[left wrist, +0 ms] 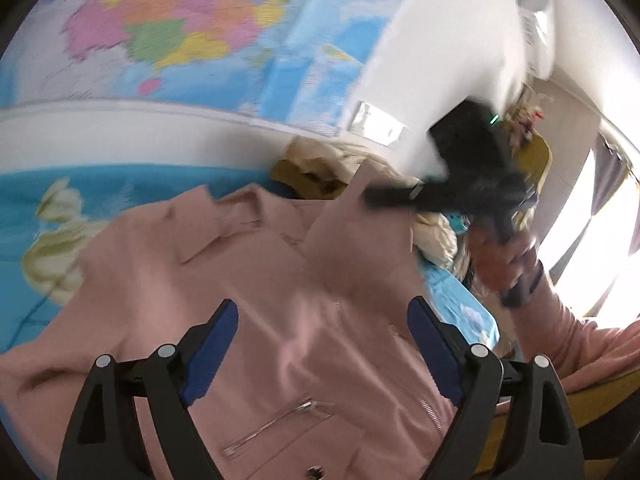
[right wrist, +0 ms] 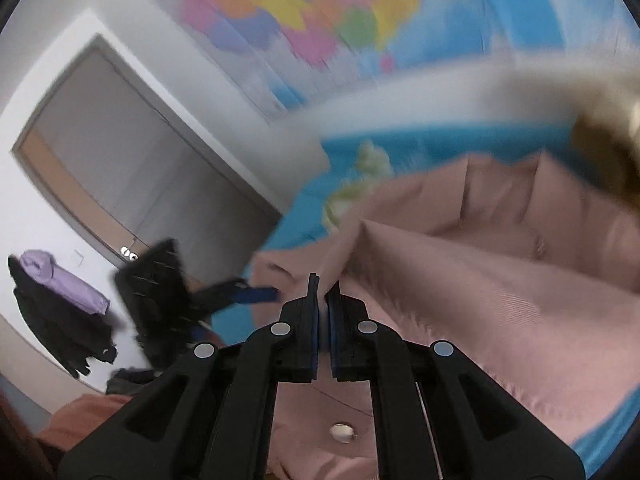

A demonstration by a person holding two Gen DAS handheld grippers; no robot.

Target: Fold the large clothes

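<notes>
The blue printed bed sheet (left wrist: pixel 24 200) under the wall map (left wrist: pixel 180 20) carries your work: the pink jacket (left wrist: pixel 256 280) lies spread front-up across the bed, collar toward the wall, with a heap of beige clothes (left wrist: pixel 316 164) just past it. You appear to be in the first fold, bringing one side panel across the body. Your right tongs (right wrist: pixel 323 294) are clamped on a raised edge of the pink cloth, which peaks up between the pads. Your left tongs (left wrist: pixel 322 344) stand wide apart over the chest of the jacket, near the slanted pocket zip (left wrist: pixel 276 424), with nothing pinched. Next, I judge, carry the lifted panel over the middle and lay it flat before letting go, using the free left tongs to pin or smooth the body so it does not drag.
</notes>
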